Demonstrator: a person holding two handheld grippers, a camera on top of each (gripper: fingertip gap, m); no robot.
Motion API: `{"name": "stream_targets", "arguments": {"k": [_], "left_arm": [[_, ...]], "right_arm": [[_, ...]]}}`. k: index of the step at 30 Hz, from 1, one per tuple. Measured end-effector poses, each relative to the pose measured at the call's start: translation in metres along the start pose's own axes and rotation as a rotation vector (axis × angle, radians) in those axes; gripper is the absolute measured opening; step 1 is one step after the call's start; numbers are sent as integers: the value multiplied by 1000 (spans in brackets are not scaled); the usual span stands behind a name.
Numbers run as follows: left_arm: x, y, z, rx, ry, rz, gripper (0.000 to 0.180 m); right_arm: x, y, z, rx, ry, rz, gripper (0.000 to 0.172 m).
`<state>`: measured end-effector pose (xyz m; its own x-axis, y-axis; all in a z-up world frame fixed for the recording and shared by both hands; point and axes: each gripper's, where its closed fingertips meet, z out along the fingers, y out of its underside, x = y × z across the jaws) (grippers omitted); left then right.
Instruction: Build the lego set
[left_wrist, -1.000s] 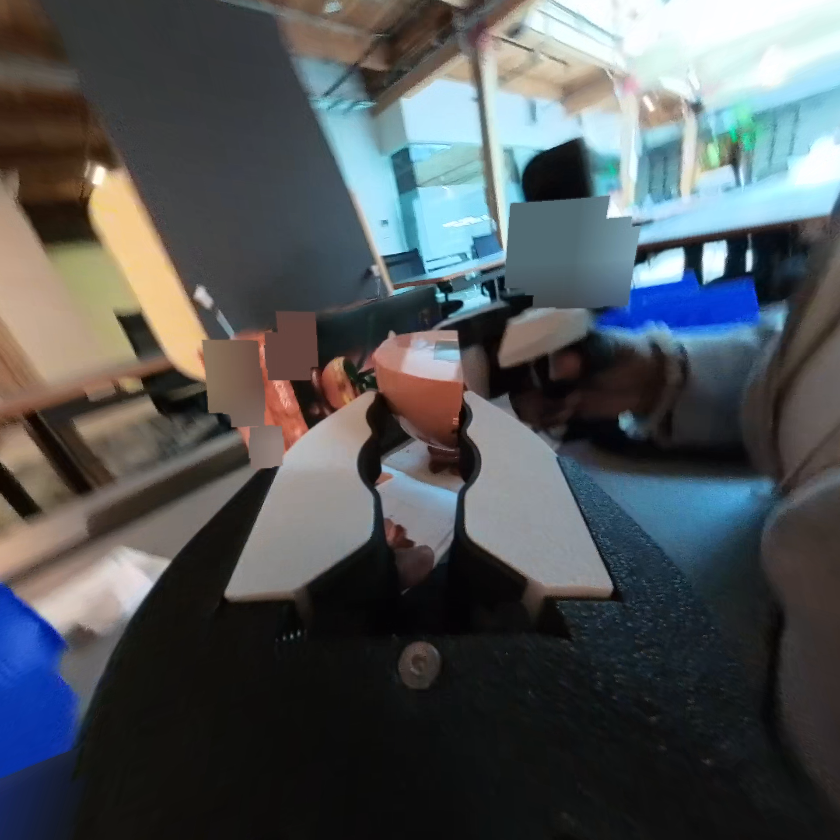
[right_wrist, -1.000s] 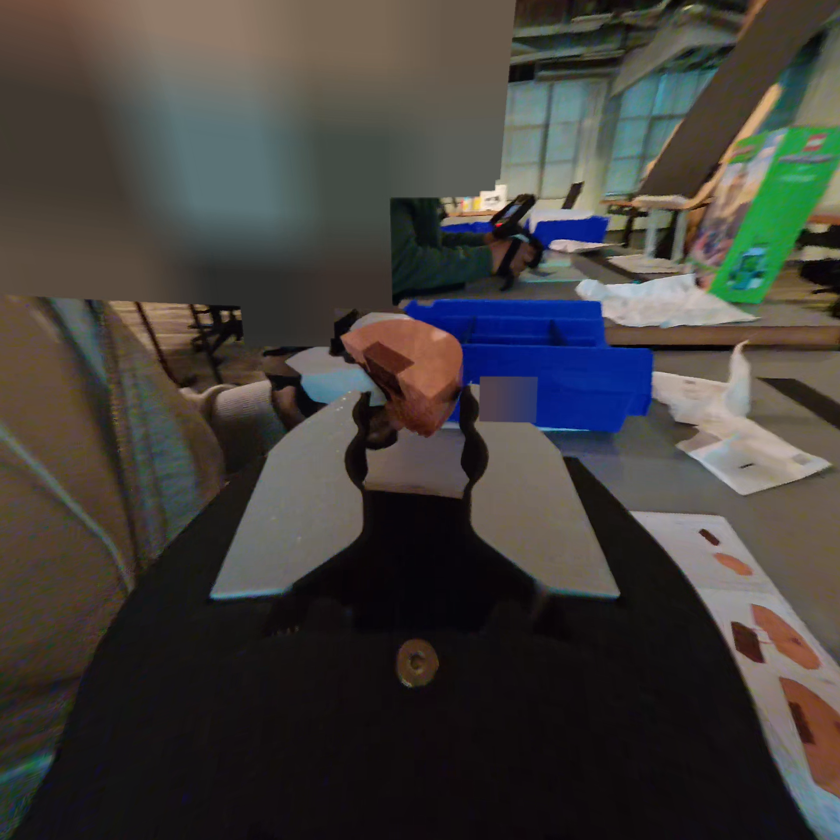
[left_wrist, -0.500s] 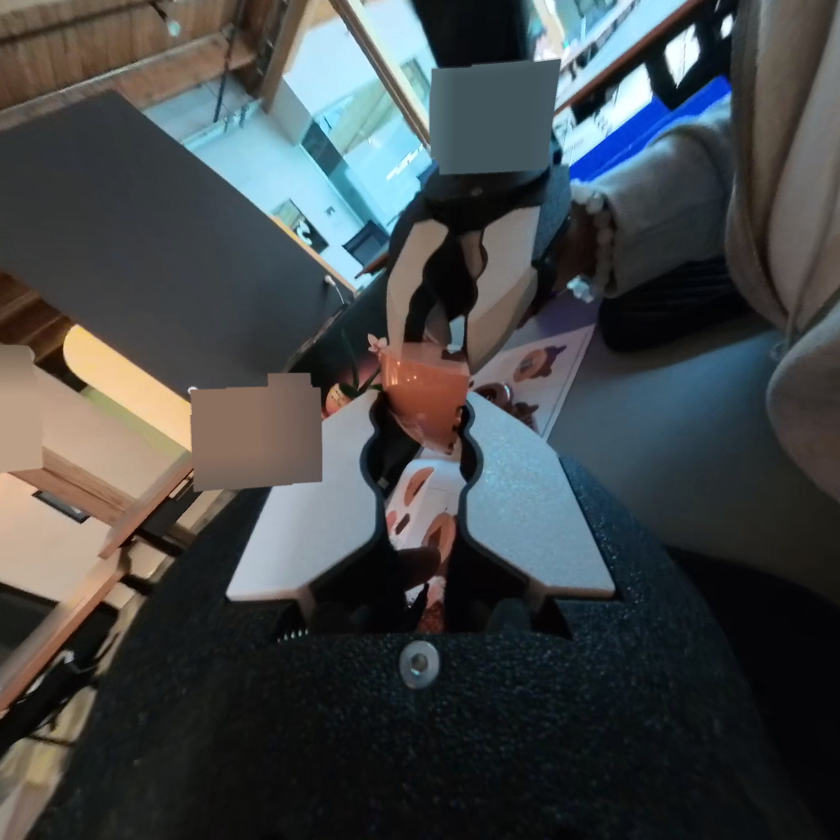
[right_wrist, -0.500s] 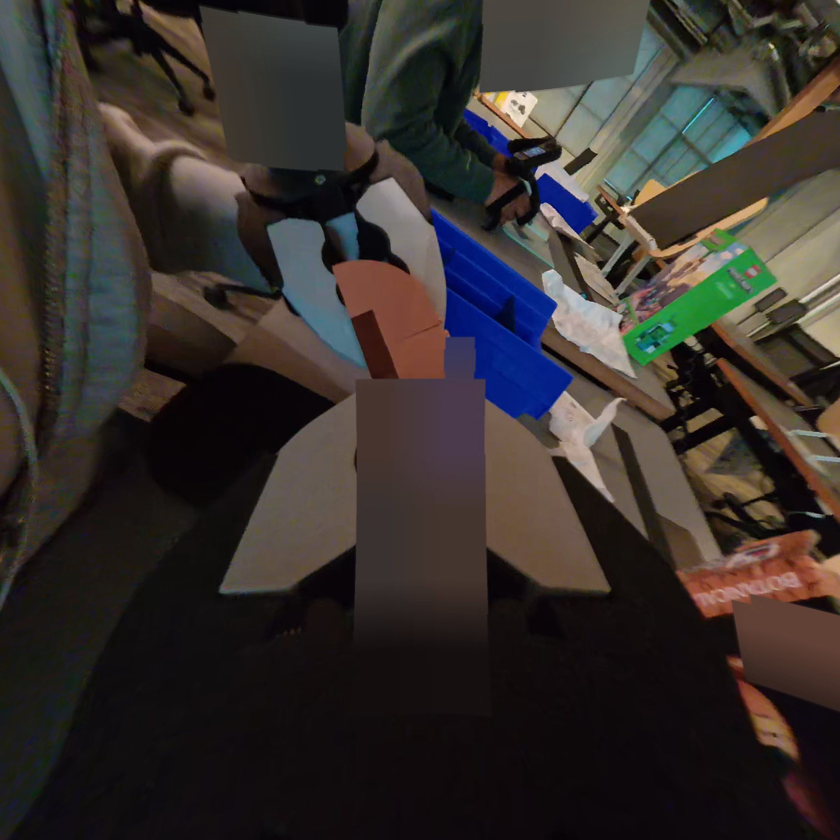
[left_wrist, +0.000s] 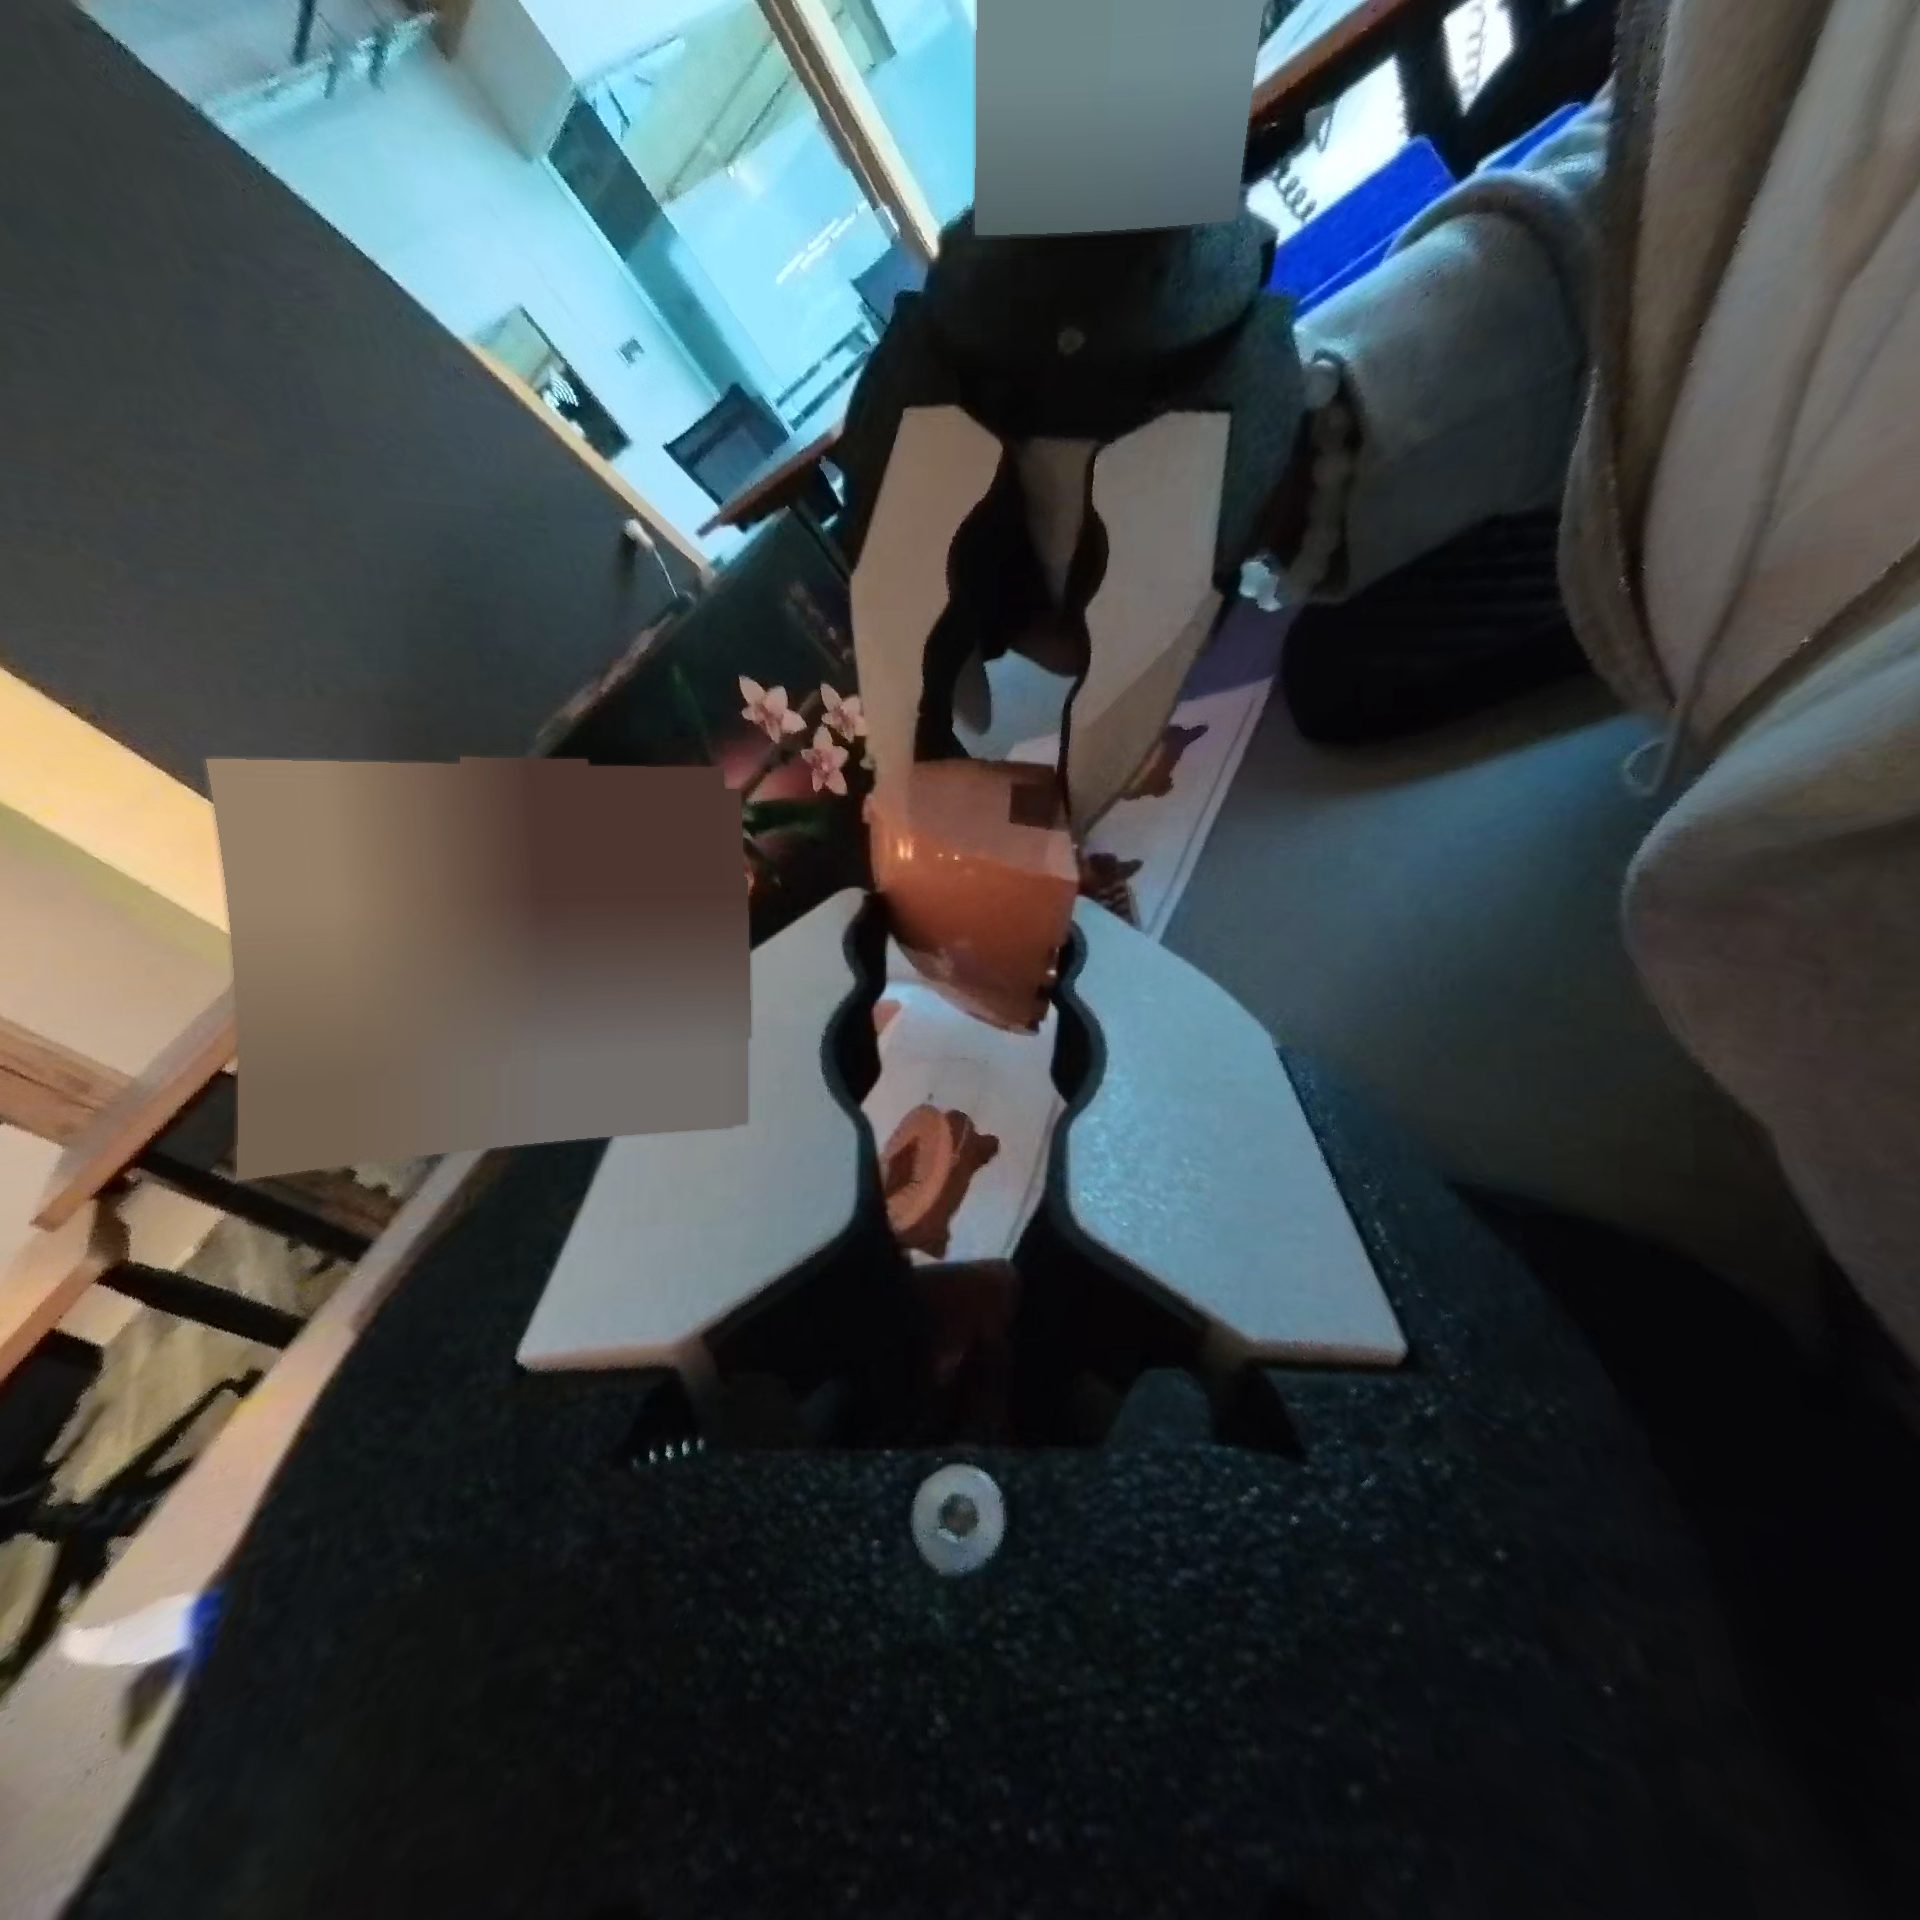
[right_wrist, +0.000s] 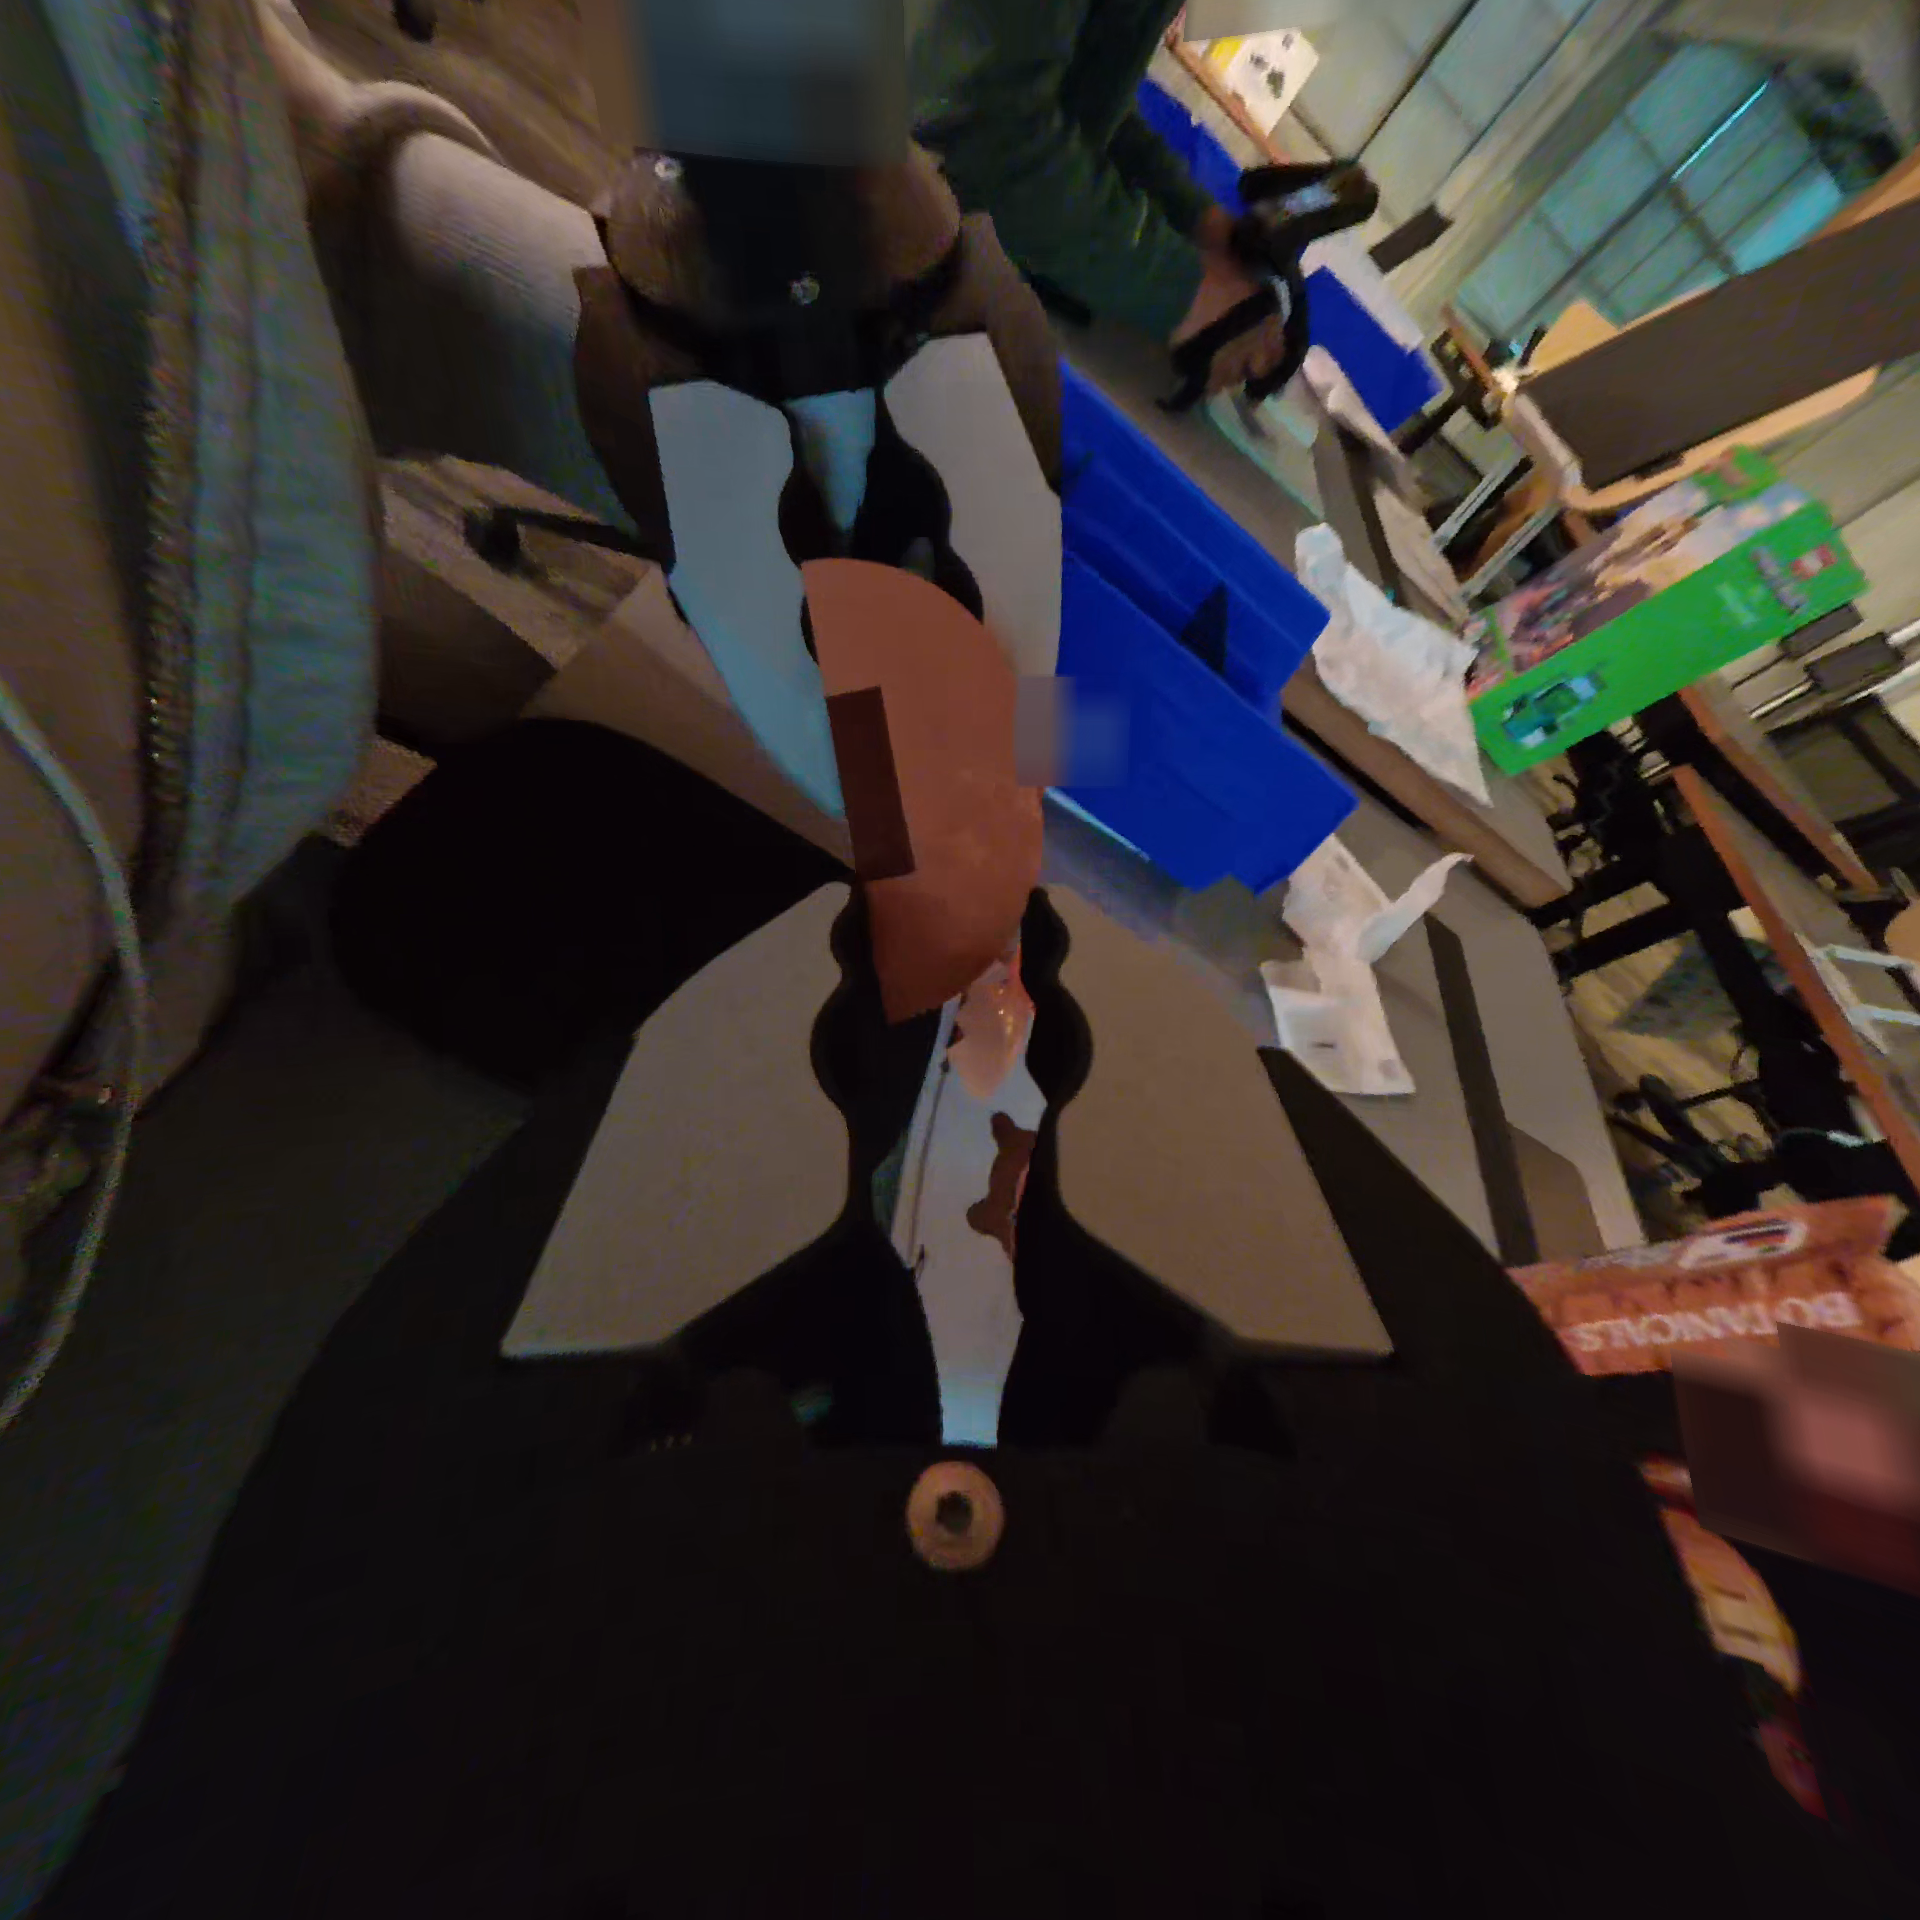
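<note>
While both hand-held grippers (left_wrist: 971, 935) (right_wrist: 940, 914) clamp it, brown piece (left_wrist: 971, 894) bridges them.

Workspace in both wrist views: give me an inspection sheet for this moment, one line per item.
Surface: grey tabletop, with a printed sheet of brown shapes lying below the grippers.
Job's things: one terracotta-coloured curved piece with a dark brown strip, held up off the table.
Clutter: blue bins, crumpled white paper, green box, orange-brown box.
Grippers: left hand-held gripper and right hand-held gripper both grip the piece from opposite ends, facing each other.
Cables: nothing seen.
Surroundings: another person in a green sleeve at the next table; windows behind; pink flowers.
</note>
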<state>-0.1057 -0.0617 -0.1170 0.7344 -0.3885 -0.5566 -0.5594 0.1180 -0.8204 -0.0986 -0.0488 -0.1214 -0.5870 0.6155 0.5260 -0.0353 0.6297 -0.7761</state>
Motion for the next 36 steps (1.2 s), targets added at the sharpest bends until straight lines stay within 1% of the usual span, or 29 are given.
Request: {"name": "stream_targets", "arguments": {"k": [8, 11, 12, 16, 18, 20, 21, 23, 25, 28, 30, 32, 34, 35, 36], "left_arm": [[11, 16, 3, -14, 36, -132, 30], [12, 22, 4, -29, 35, -169, 30], [12, 22, 5, -19, 34, -203, 30], [0, 16, 7, 141, 7, -432, 30], [-1, 16, 8, 174, 8, -464, 30], [0, 14, 11, 204, 9, -474, 30], [2, 12, 13, 220, 27, -484, 30], [5, 9, 18, 229, 46, -481, 30], [9, 7, 22, 215, 62, -437, 30], [18, 5, 25, 167, 108, -418, 31], [22, 5, 28, 142, 132, -442, 46], [22, 11, 29, 108, 120, -486, 60], [17, 18, 27, 76, 72, -529, 67], [15, 22, 26, 62, 49, -546, 69], [12, 27, 24, 37, 11, -560, 68]], "right_arm": [[-11, 16, 7, -12, -51, 119, 26], [-13, 26, 11, -68, -60, 178, 27], [-12, 29, 12, -71, -49, 201, 28], [-2, 17, 5, 76, -27, 355, 36], [3, 16, 1, 113, -29, 417, 40], [3, 18, 0, 110, -50, 441, 45], [1, 19, 1, 101, -63, 433, 45], [-3, 18, 1, 95, -76, 385, 31], [-4, 18, -4, 107, -39, 318, 30], [-9, 19, -11, 123, -12, 298, 30], [-8, 20, -16, 125, 36, 282, 30], [-2, 26, -24, 107, 98, 288, 30], [14, 43, -35, 29, 224, 270, 30], [25, 57, -44, -50, 313, 250, 30], [38, 74, -55, -164, 419, 217, 30]]}}
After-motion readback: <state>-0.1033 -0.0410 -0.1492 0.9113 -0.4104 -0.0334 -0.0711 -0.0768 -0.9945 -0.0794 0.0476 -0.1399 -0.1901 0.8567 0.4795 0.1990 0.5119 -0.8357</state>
